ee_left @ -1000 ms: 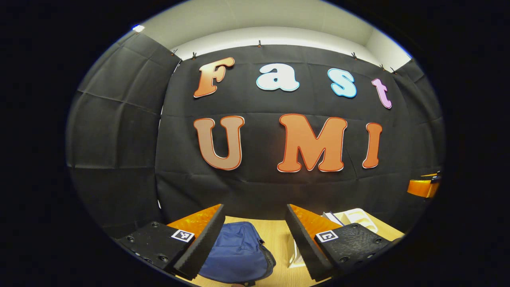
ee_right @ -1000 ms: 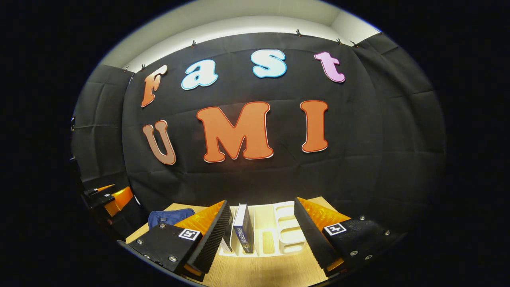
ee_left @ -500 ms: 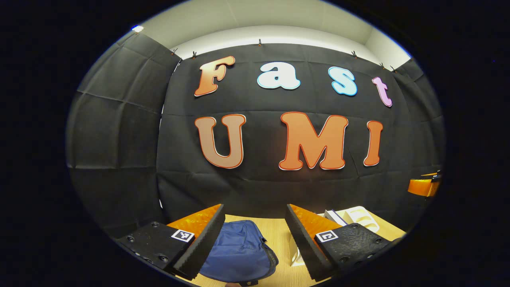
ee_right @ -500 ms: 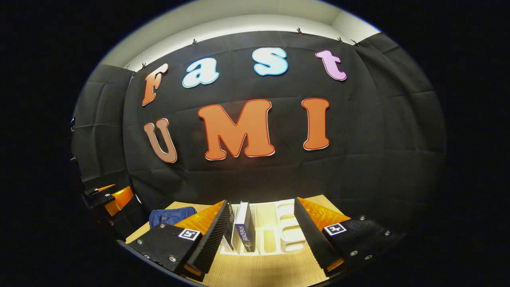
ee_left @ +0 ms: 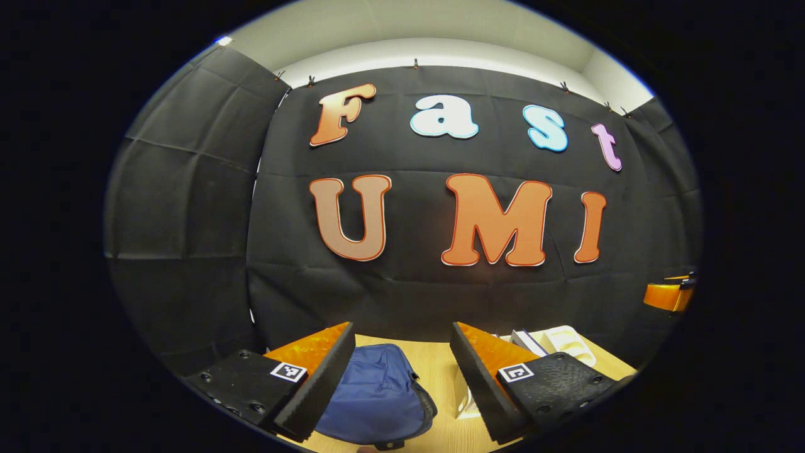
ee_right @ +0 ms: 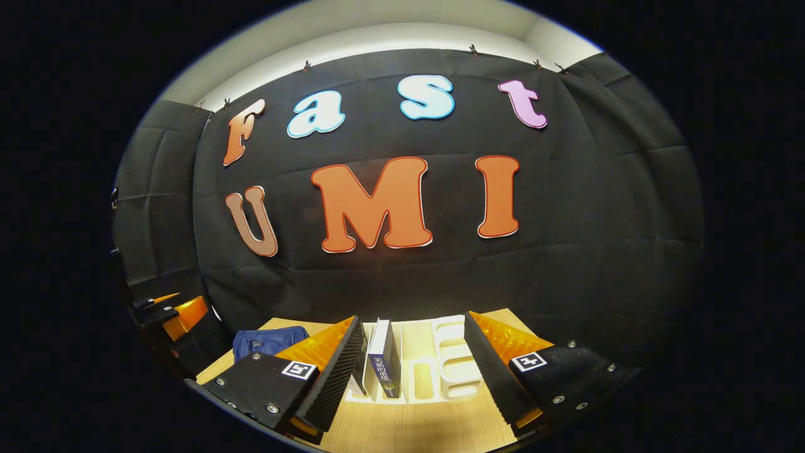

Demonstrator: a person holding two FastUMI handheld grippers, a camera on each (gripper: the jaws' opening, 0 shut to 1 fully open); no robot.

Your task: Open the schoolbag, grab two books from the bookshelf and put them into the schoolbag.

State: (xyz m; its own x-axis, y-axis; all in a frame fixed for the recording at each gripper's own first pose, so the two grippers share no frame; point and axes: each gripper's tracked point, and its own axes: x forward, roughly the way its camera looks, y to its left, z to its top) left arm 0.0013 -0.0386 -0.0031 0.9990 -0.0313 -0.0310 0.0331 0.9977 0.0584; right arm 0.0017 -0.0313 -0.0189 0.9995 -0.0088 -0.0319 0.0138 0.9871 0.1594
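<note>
A blue schoolbag point(ee_left: 377, 393) lies on the wooden table point(ee_left: 440, 368), seen between the fingers of my left gripper point(ee_left: 399, 387), which hangs open above it with nothing held. In the right gripper view the schoolbag point(ee_right: 267, 341) sits at the far left. My right gripper point(ee_right: 415, 377) is open, facing a white bookshelf point(ee_right: 449, 365) with upright slots. A dark blue book point(ee_right: 383, 365) stands in the rack, with a second book partly hidden behind my left finger. The bookshelf point(ee_left: 566, 343) also shows at the right of the left gripper view.
The other gripper's orange finger point(ee_left: 666, 296) shows at the right edge of the left gripper view, and again as an orange finger point(ee_right: 179, 314) at the left of the right gripper view. Black cloth walls close the booth behind the table.
Both views have shifted only slightly; the left gripper has edged a little toward the schoolbag. Neither gripper has taken hold of anything.
</note>
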